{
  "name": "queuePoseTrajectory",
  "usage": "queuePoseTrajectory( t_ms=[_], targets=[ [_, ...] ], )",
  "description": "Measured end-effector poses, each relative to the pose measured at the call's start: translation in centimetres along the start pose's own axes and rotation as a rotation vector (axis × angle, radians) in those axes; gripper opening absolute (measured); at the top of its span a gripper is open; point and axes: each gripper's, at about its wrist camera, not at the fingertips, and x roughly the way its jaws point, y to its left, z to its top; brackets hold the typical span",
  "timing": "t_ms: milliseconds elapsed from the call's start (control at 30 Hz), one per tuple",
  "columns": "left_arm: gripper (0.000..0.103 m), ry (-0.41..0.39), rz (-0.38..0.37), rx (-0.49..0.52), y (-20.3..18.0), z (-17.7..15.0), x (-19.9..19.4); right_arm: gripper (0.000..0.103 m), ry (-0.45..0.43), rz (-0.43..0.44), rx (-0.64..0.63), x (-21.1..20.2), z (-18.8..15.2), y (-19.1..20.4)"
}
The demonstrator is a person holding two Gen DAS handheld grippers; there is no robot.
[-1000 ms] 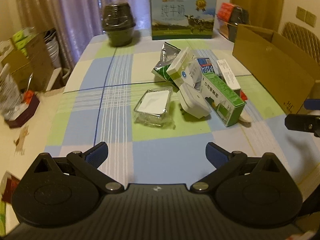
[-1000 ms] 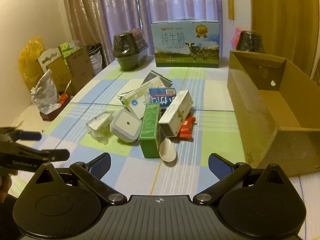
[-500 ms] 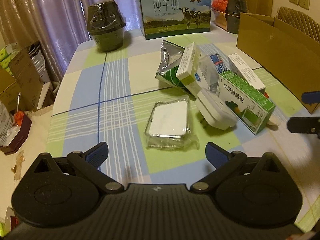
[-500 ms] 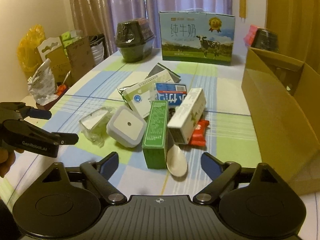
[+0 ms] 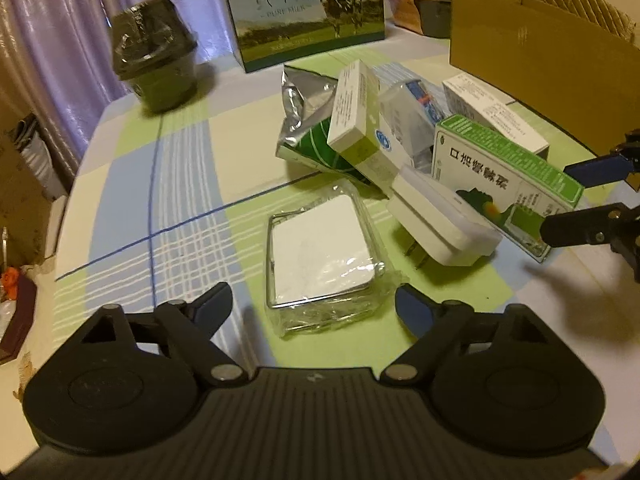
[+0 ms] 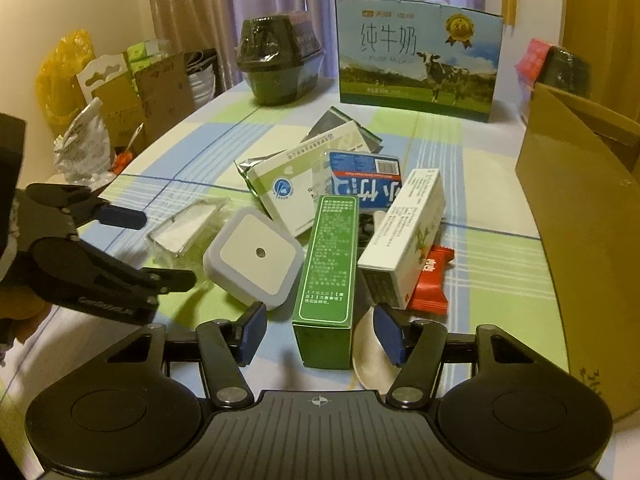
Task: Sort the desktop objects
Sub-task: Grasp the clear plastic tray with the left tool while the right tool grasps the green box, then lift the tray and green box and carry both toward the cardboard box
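Right wrist view shows my right gripper (image 6: pixel 320 338) with jaws spread empty astride the near end of the green box (image 6: pixel 326 276), its long axis running straight ahead on the worktop (image 6: pixel 492 268), while my left gripper (image 5: pixel 314 304), equally spread, faces the wrapped white pad (image 5: pixel 320 250).

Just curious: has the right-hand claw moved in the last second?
Yes. The right claw has moved forward toward the green box, which now looms nearer, and its jaws have narrowed.
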Motion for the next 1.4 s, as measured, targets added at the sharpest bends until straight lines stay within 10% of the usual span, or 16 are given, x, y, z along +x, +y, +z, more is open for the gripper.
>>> queuePoseTrajectory(
  t_ms=[300, 500, 900, 1000, 1133, 1400],
  targets=[
    [0.051, -0.013, -0.009, -0.09, 0.4, 0.1, 0.9, 0.052, 0.004, -0.013, 0.002, 1.3, 0.3, 0.3],
    [0.049, -0.003, -0.015, -0.122, -0.7, -0.8, -0.9, 0.027, 0.009, -0.025, -0.009, 1.1, 0.2, 0.4],
    [0.049, 0.048, -0.063, -0.147, -6.4, -5.5, -8.0, 0.027, 0.079, 0.008, -0.069, -4.8, -4.6, 0.2],
    [0.051, 0.066, -0.047, -0.131, -7.9, -6.4, -8.3, 0.031, 0.083, 0.002, -0.101, -5.3, -5.4, 0.5],
    [0.059, 0.063, -0.014, -0.155, -8.6, -6.7, -8.3, 0.061, 0.062, -0.003, -0.102, -5.1, -5.2, 0.8],
    [0.067, 0.031, 0.027, -0.205, -8.8, -6.2, -7.7, 0.061, 0.078, 0.028, -0.07, -3.2, -3.7, 0.6]
  ],
)
